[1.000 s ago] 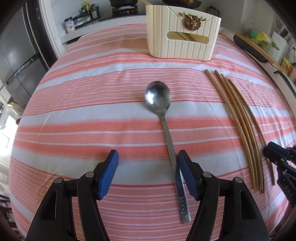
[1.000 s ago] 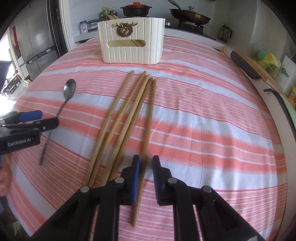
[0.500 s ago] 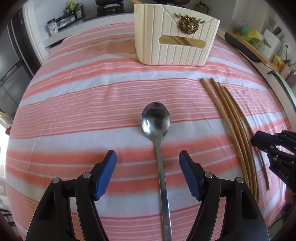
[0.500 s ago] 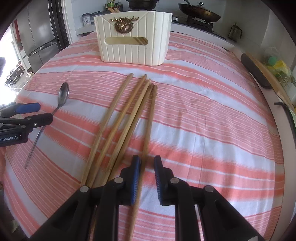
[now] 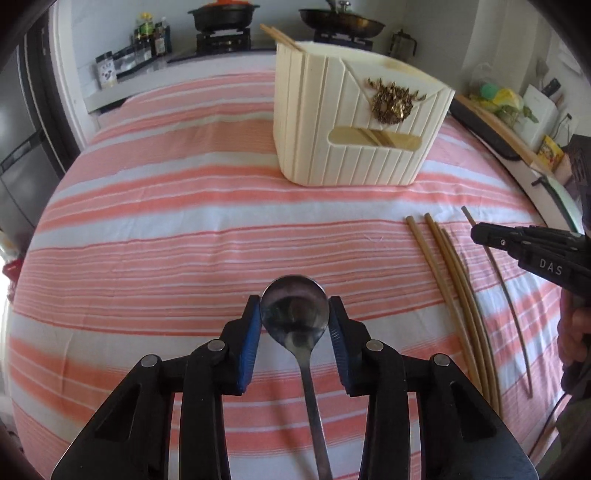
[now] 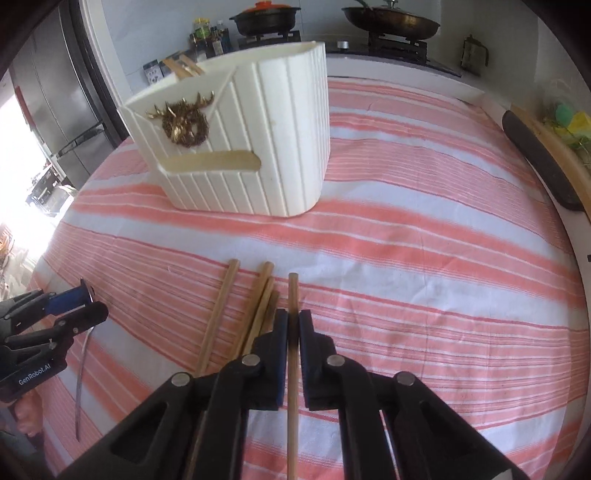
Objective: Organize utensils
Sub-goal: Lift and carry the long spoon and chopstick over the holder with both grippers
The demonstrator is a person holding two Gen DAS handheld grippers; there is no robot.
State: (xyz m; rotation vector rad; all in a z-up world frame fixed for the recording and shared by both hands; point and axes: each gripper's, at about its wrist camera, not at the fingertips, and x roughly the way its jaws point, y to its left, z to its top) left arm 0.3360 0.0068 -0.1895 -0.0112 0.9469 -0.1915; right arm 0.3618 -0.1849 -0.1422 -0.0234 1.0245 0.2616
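Note:
A steel spoon (image 5: 294,317) has its bowl between the blue pads of my left gripper (image 5: 294,306). The jaws are closing, and the pads touch both edges of the bowl. From the right wrist view, the left gripper (image 6: 85,306) has the spoon's handle (image 6: 79,387) trailing below it. My right gripper (image 6: 293,325) is shut on one wooden chopstick (image 6: 293,291), seen from the left as a thin stick (image 5: 511,317) raised off the cloth. Several more chopsticks (image 6: 221,310) (image 5: 454,288) lie on the striped cloth. The cream ribbed utensil holder (image 5: 354,140) (image 6: 258,147) stands ahead with chopsticks (image 6: 181,68) sticking out.
A pink and white striped cloth (image 5: 166,229) covers the table. Behind the table is a stove with pots (image 6: 266,18). A fridge (image 6: 66,92) stands on the left. A dark board (image 6: 535,158) lies along the right edge. A person's hand (image 5: 572,332) holds the right gripper.
My left gripper slid forward from the spoon's handle to its bowl and closed around it. The right gripper advanced along the chopstick toward the holder and clamped it.

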